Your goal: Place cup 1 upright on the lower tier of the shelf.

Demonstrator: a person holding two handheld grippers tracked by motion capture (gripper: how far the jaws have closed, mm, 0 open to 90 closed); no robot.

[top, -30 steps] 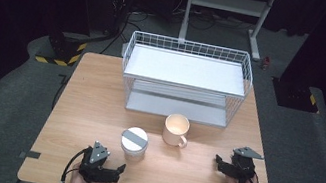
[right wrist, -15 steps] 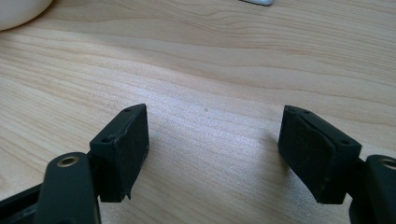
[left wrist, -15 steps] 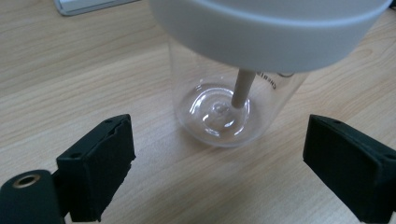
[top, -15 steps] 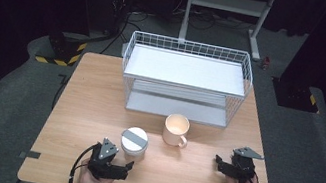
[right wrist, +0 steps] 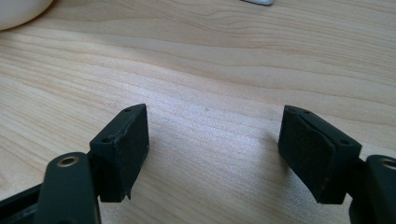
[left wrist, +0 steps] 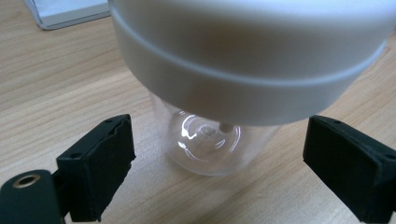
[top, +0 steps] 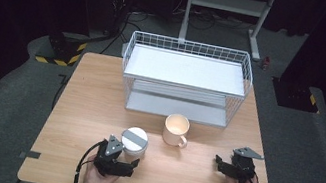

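Left gripper view: clear glass jar point(left wrist: 210, 140) with a smooth, round white lid point(left wrist: 252, 60) stands upright on the wood-grain table point(left wrist: 56, 88), between the black rubber-faced jaws, which stand apart from the glass, released. High view adds a grey band across the lid, left gripper point(top: 130, 163) just beside the jar, a cream mug point(top: 176, 129) near it, and a white wire rack point(top: 184, 82) behind. Right gripper point(right wrist: 212, 154) rests open over bare wood, grasping nothing.
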